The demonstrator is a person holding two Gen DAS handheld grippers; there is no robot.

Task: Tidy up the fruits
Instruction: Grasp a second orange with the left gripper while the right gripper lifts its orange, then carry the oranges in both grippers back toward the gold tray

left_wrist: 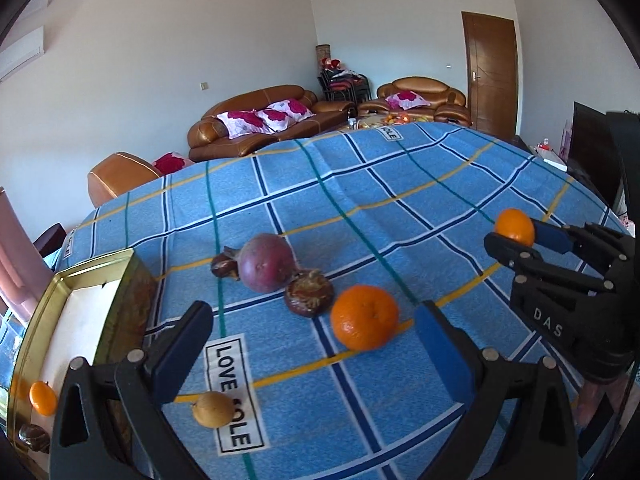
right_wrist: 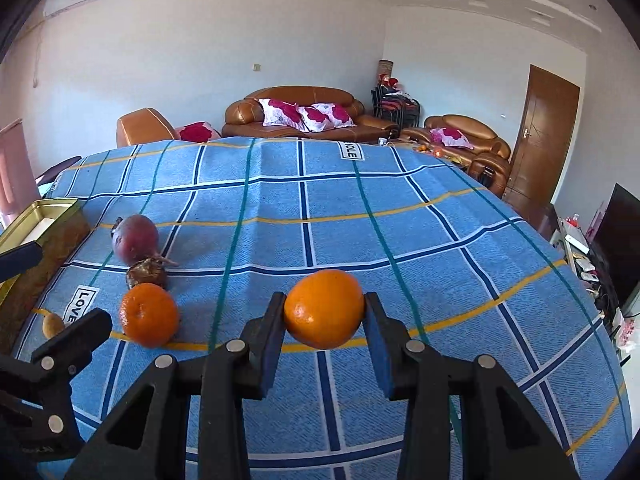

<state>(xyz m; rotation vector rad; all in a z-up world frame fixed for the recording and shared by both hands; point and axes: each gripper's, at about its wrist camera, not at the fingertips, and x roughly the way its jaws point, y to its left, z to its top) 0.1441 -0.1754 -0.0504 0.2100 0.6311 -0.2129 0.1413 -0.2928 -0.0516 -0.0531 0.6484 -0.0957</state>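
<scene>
Right now your right gripper (right_wrist: 324, 312) has its jaws clamped on a mandarin (right_wrist: 323, 308), lifted clear of the blue checked tablecloth (right_wrist: 400, 240). Your left gripper (left_wrist: 316, 336) stands wide with nothing between its pads. Just ahead of it lie a second mandarin (left_wrist: 364, 317), 2 dark brown fruits (left_wrist: 309, 293), a purple fruit (left_wrist: 268, 263) and a small yellow fruit (left_wrist: 213, 409). At the tabletop's left edge, the gold tin (left_wrist: 96, 276) holds 1 mandarin.
</scene>
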